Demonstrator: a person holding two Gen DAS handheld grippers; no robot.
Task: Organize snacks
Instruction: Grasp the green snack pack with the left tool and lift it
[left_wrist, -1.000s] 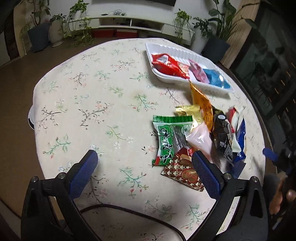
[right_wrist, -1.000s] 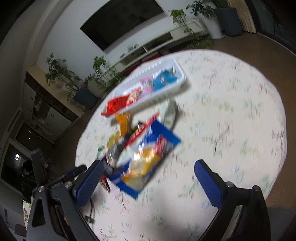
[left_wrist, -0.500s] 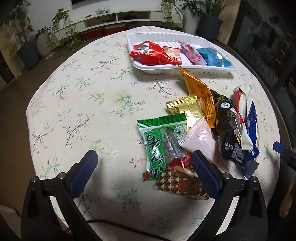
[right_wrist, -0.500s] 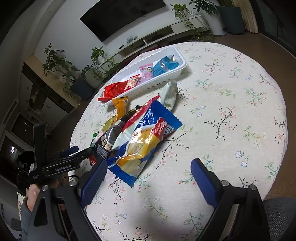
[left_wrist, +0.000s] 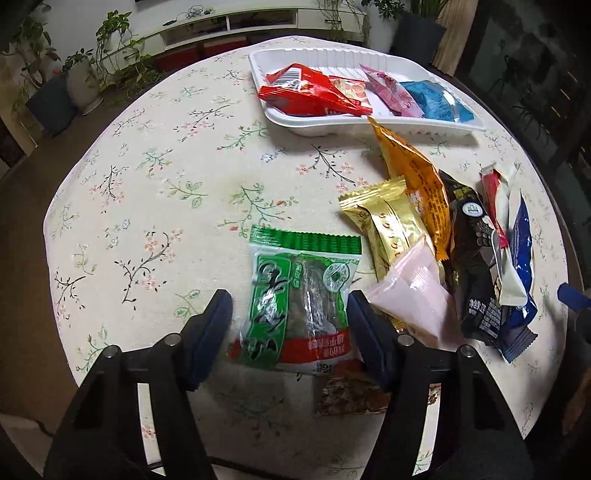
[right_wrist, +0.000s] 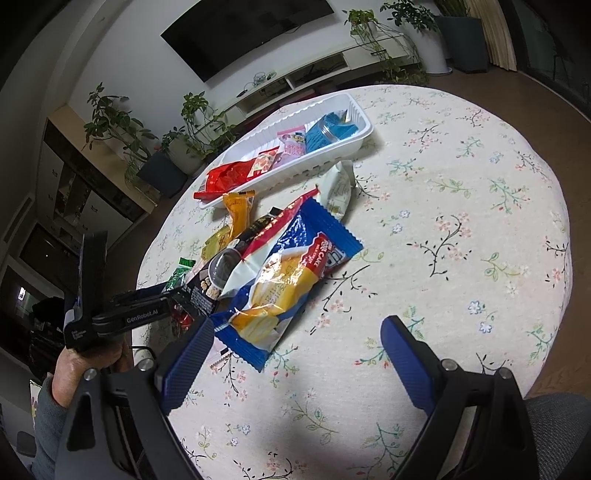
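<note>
A pile of snack packets lies on the round floral table. My left gripper (left_wrist: 290, 325) straddles the green packet (left_wrist: 301, 295), jaws partly closed on both sides of it; contact is unclear. Beside it lie a pink packet (left_wrist: 417, 295), a gold packet (left_wrist: 391, 225), an orange packet (left_wrist: 413, 173), a black packet (left_wrist: 476, 258) and a brown patterned packet (left_wrist: 351, 395). The white tray (left_wrist: 369, 125) holds red, pink and blue packets. My right gripper (right_wrist: 295, 362) is open and empty, hovering near the blue cake packet (right_wrist: 291, 280).
The tray (right_wrist: 332, 158) sits at the table's far side. A white packet (right_wrist: 338, 188) lies in front of it. The left gripper's body and the hand holding it (right_wrist: 92, 354) show at the left. Plants and a TV shelf stand beyond the table.
My left gripper has moved forward and down over the green packet and its jaws have narrowed around it. My right gripper has steadied and drawn slightly closer to the blue packet.
</note>
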